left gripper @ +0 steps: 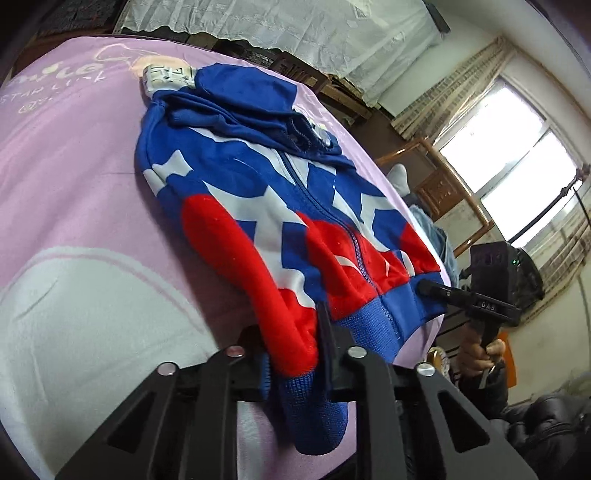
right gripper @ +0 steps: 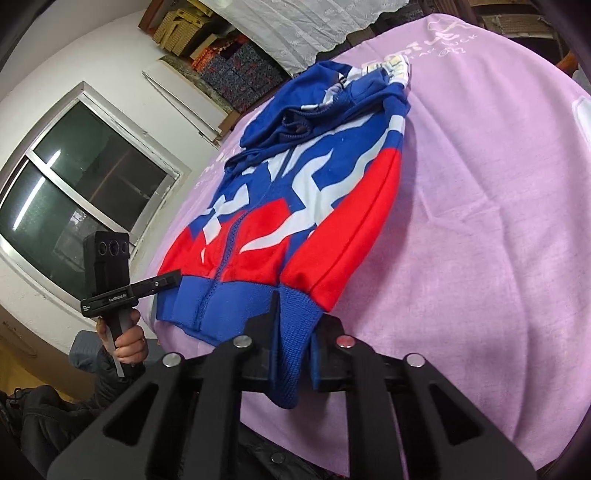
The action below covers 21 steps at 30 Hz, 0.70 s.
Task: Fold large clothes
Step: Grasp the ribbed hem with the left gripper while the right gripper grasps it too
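A zip-up hooded jacket (left gripper: 266, 206) in blue, red and white lies flat on the pink sheet, with its hood at the far end and its blue ribbed hem nearest me. In the left wrist view my left gripper (left gripper: 295, 332) is shut on the near corner of the jacket, where the red sleeve meets the blue cuff. My right gripper (left gripper: 424, 286) grips the hem's other corner there. In the right wrist view the jacket (right gripper: 303, 192) fills the middle. My right gripper (right gripper: 295, 317) is shut on the blue ribbed hem, and my left gripper (right gripper: 173, 277) pinches the far corner.
The pink sheet (left gripper: 74, 166) with white print covers the bed (right gripper: 480, 221). A hand (left gripper: 480, 354) holds the right gripper's handle. A window (left gripper: 517, 158) and wooden furniture (left gripper: 443, 184) stand beyond the bed edge. A lace cloth (left gripper: 295, 29) hangs behind, with stacked boxes (right gripper: 229, 70) near it.
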### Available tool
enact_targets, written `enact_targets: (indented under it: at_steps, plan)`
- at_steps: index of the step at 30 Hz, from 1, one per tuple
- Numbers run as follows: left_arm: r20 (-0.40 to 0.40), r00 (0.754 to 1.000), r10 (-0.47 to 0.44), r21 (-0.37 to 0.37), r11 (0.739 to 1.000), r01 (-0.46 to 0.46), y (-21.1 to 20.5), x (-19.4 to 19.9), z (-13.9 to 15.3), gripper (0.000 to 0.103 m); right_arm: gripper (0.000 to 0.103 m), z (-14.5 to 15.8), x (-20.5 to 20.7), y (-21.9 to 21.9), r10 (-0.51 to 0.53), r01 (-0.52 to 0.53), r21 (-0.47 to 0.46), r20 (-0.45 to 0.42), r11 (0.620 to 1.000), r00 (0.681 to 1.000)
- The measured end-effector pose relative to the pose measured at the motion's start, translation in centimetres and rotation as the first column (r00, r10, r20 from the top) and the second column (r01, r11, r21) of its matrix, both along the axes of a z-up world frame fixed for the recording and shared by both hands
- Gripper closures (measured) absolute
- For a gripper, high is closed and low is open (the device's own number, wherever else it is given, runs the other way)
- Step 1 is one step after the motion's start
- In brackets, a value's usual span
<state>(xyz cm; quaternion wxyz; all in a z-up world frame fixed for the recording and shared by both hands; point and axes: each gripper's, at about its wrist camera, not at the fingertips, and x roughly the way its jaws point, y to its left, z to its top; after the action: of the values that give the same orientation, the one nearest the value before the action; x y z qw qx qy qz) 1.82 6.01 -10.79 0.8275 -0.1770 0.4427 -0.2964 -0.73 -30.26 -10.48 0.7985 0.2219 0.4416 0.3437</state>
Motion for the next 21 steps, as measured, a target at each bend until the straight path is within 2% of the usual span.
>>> enact_targets:
  at_steps: [7,11,21]
  plan:
    - [0.095,0.996,0.001,-0.001,1.0,-0.001,0.2,0.3,3.3,0.089,0.094,2.7,1.1,-0.3,0.023,-0.029,0.106,0.052,0.994,0.998]
    - [0.138,0.99,0.009,-0.012,1.0,-0.007,0.4,1.5,5.5,0.089,0.094,4.8,2.5,0.0,0.034,-0.047,0.138,0.095,0.989,0.995]
    - [0.197,0.979,0.052,-0.02,0.999,-0.049,1.0,8.5,10.3,0.089,0.094,9.5,9.9,0.4,0.005,-0.033,0.188,0.148,0.982,0.989]
